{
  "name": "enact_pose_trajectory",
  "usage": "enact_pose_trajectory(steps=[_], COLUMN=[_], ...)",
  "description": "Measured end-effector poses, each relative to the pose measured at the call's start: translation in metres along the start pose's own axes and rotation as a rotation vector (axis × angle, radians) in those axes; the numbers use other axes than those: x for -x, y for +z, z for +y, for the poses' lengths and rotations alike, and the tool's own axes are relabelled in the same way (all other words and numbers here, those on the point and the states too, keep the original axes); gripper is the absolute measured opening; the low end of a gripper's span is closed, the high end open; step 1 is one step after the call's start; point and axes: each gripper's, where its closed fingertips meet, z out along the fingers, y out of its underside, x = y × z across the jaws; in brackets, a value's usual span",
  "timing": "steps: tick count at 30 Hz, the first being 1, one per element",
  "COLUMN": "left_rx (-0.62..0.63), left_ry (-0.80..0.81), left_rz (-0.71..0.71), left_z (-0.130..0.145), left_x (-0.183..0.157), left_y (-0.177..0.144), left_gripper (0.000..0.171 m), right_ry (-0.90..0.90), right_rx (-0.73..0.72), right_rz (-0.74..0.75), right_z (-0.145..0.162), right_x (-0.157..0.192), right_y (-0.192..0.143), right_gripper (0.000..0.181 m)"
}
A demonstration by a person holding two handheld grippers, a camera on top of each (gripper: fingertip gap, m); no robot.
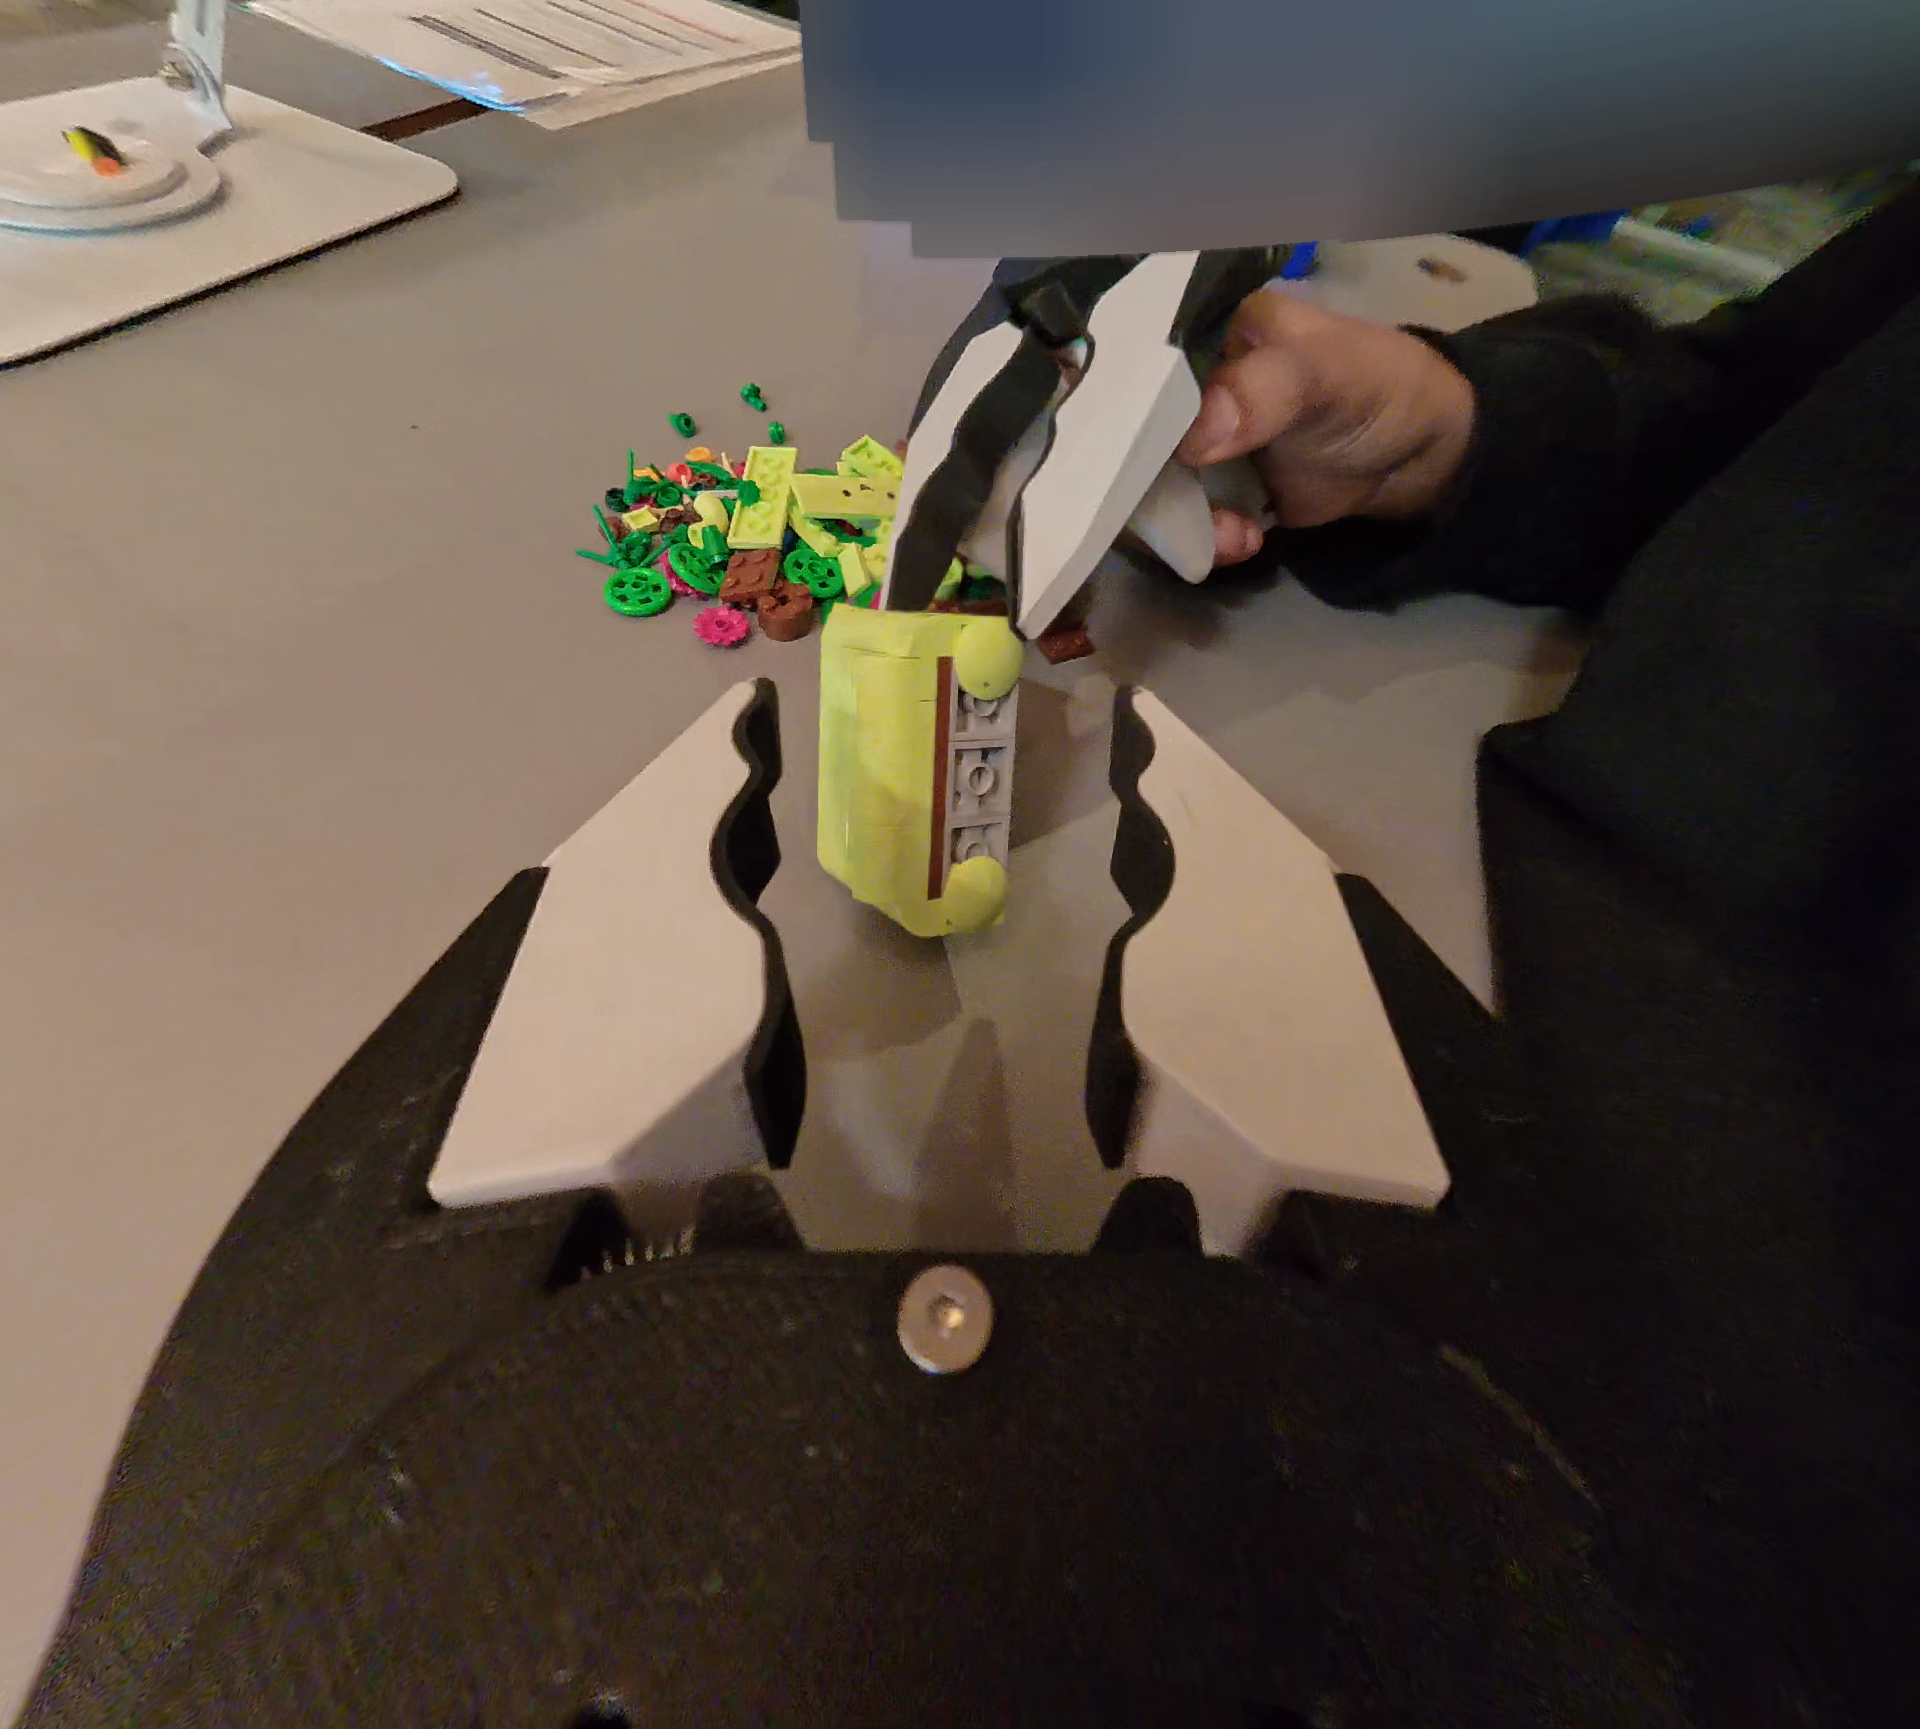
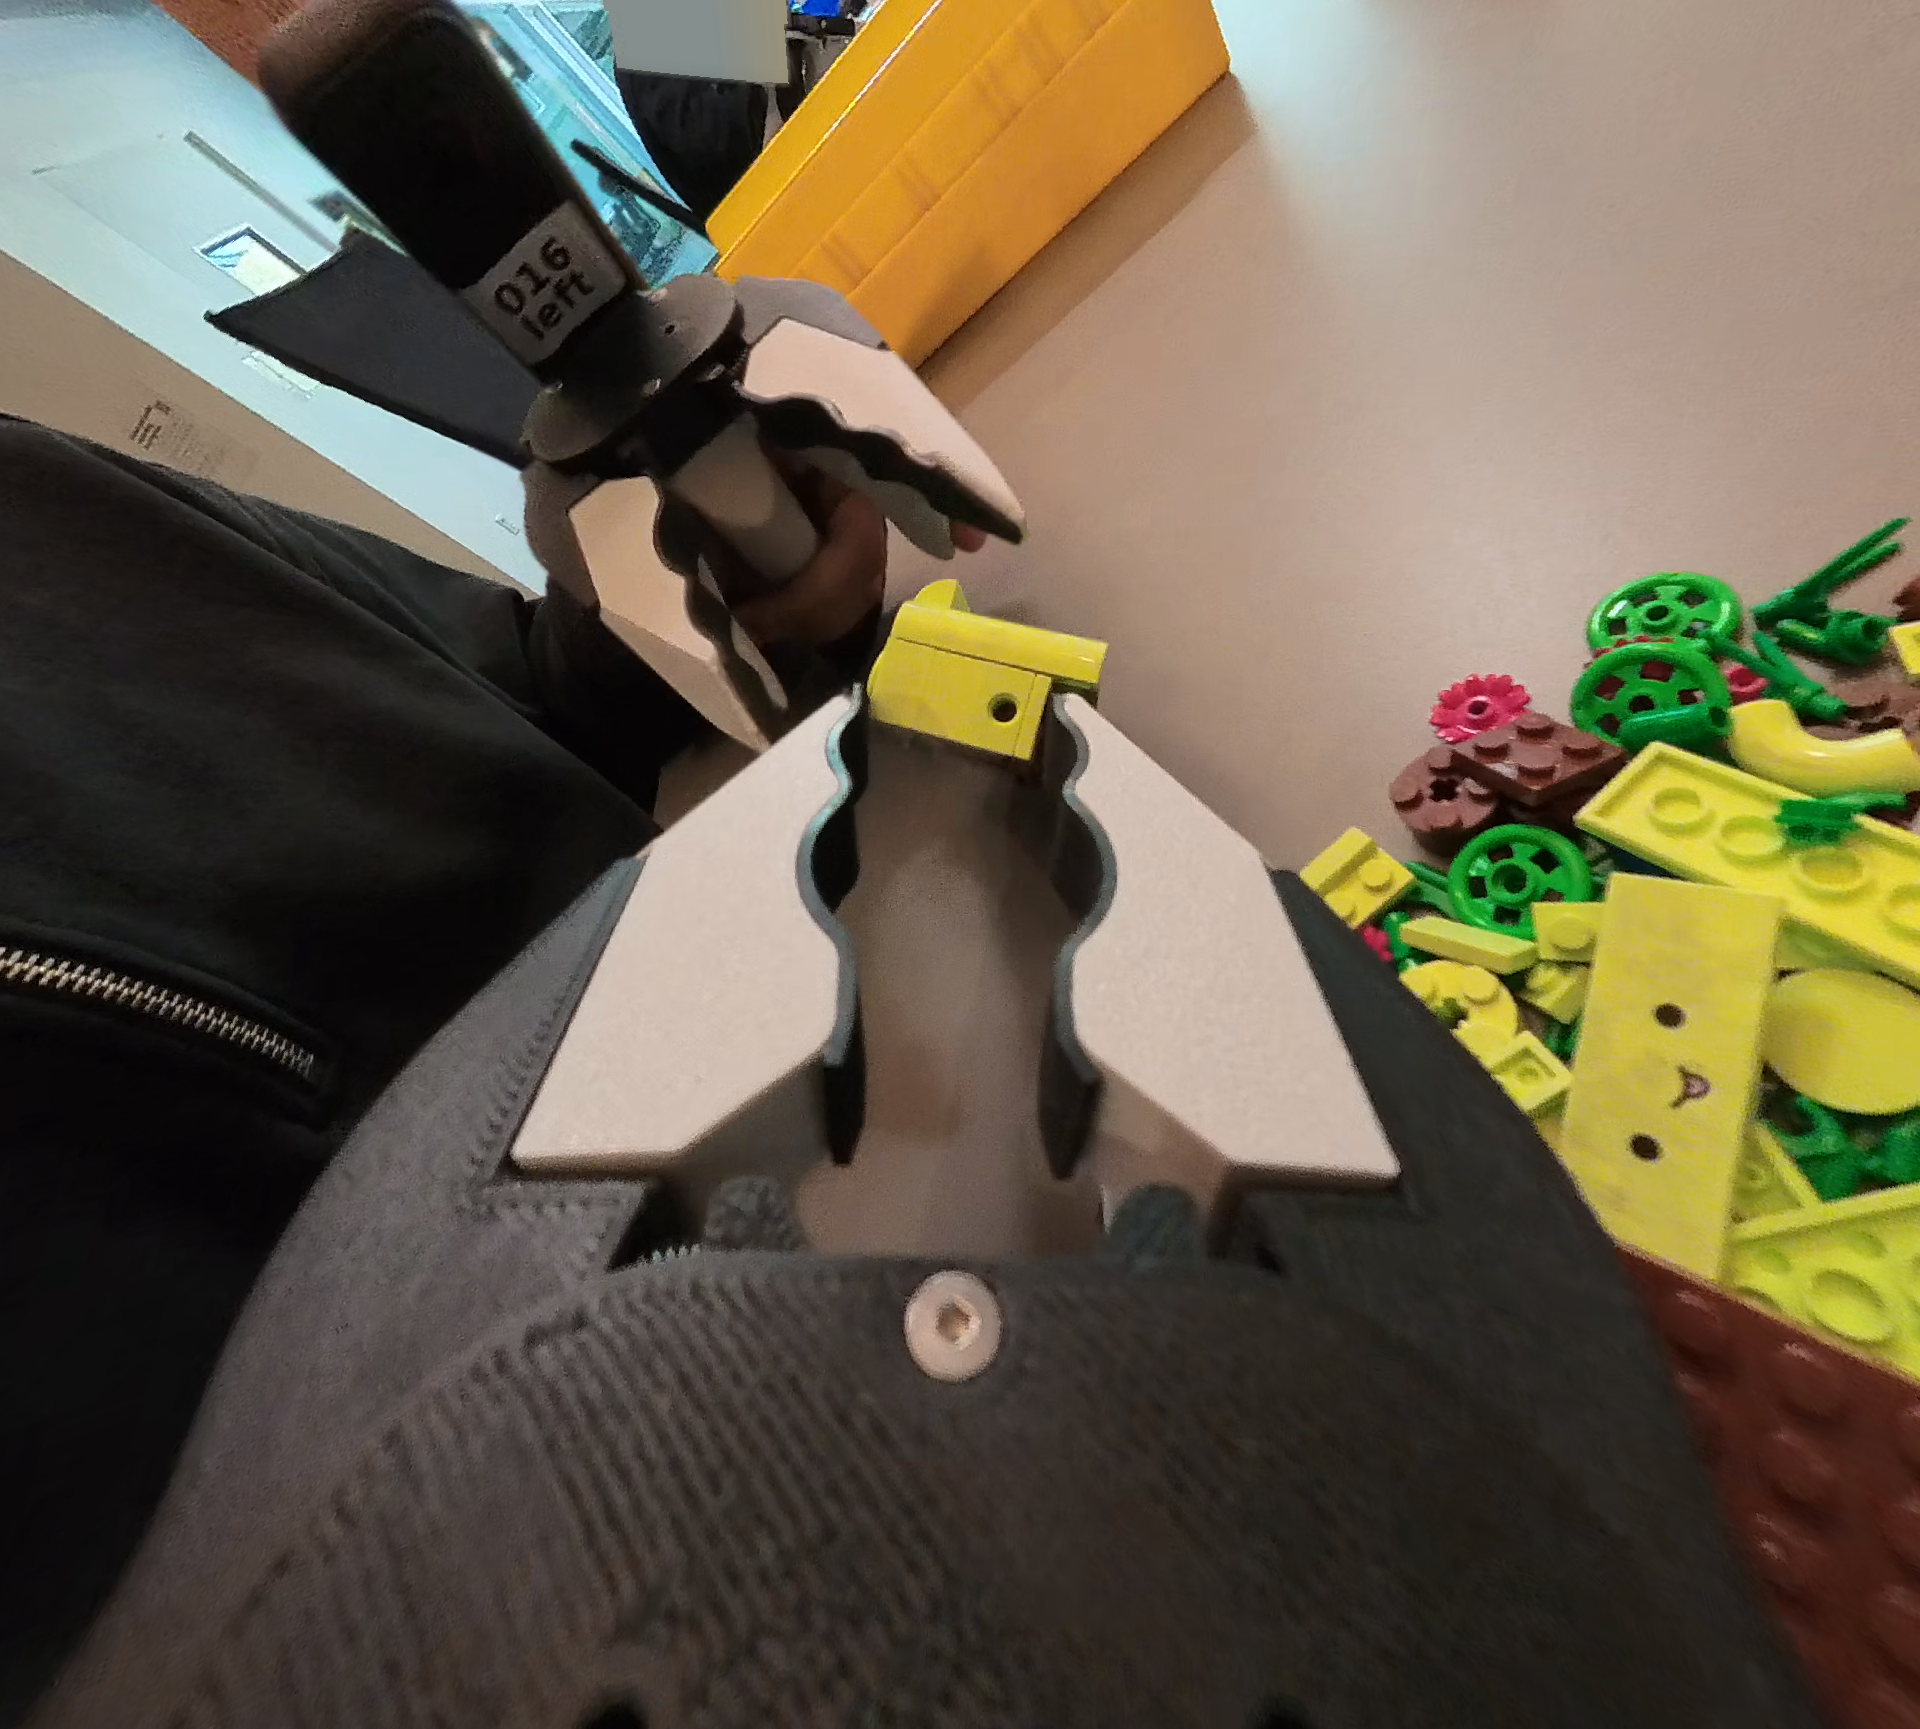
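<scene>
Your left gripper (image 1: 943, 713) stands spread wide, its two fingers either side of the lime-yellow brick assembly (image 1: 914, 775) without touching it. That assembly stands on end on the grey surface (image 1: 312, 640), its long axis running away from your left camera and slightly tilted; a brown strip and a row of grey studded plates run along its right face, with a rounded lime cap at each end.

Your right gripper (image 2: 961, 723) pinches the far top end of the same assembly (image 2: 982, 677); from your right wrist view the block pokes out past the fingertips, a small round hole facing the camera. In the left wrist view that right gripper (image 1: 961, 614) comes down from above onto the block's far end, held by your hand (image 1: 1330, 422) in a dark sleeve.

Just beyond lies a pile of loose bricks (image 1: 748, 526): lime plates, green wheels, brown pieces, a pink flower. One flat lime tile (image 2: 1662, 1066) bears a small printed face.

The left gripper's handle carries a white label (image 2: 545, 292) with writing. Farther off sit a yellow bin (image 2: 997, 121), a white lamp base (image 1: 208, 193) and printed sheets (image 1: 540, 32).
</scene>
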Motion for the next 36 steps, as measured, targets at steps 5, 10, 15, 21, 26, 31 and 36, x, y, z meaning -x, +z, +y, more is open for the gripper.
enact_pose_trajectory(steps=[5,10,15,21,26,31,36], left_rx=[0.019,0.085,0.129,0.192,0.175,0.152,0.084], left_ry=[-0.184,-0.299,-0.257,-0.244,-0.374,-0.364,-0.264], left_rz=[0.162,0.316,0.355,0.313,0.303,0.267,0.209], left_z=[0.006,0.015,0.019,0.028,0.028,0.024,0.013], left_x=[-0.009,-0.024,-0.036,-0.036,-0.025,-0.02,-0.018], left_y=[-0.002,0.001,0.004,0.01,0.01,0.011,0.011], left_gripper=[0.078,0.076,0.06,0.048,0.047,0.046,0.046], right_ry=[-0.03,-0.048,-0.013,0.049,-0.124,-0.22,-0.124], right_rx=[0.022,0.068,0.103,0.089,-0.002,-0.014,-0.019], right_rz=[-0.05,-0.115,-0.196,-0.237,-0.102,0.012,-0.049], right_z=[0.002,0.009,0.017,0.016,0.0,-0.003,0.0], right_x=[0.008,0.021,0.032,0.031,0.022,0.013,0.021], right_y=[-0.003,0.0,0.005,0.005,-0.001,-0.001,0.008], right_gripper=[0.032,0.032,0.031,0.031,0.031,0.054,0.057])
